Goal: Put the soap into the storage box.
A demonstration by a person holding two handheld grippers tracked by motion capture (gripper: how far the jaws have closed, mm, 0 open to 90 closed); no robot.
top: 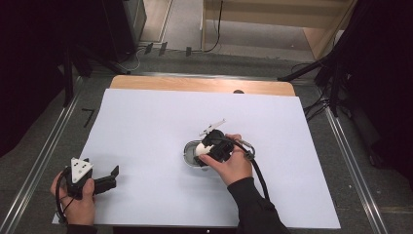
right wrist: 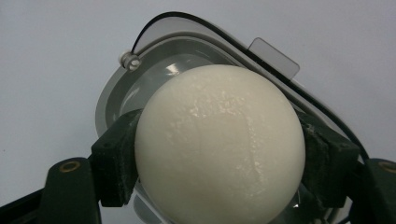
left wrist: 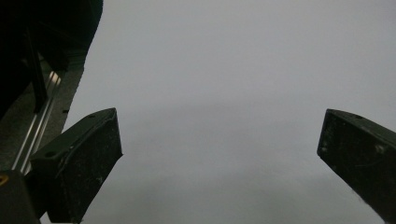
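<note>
White table sheet (top: 146, 146): one egg (right wrist: 219, 144), one container (right wrist: 140, 84), two grippers

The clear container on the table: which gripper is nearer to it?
Right. The right gripper holds a white ball directly over the clear container. The left gripper rests far away near the table's left edge.

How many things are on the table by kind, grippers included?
White egg-shaped ball: 1
Clear plastic container: 1
Black hand-held grippers: 2, the left gripper and the right gripper, which is shut on the ball
White sheet covering the table: 1
Total: 5
</note>
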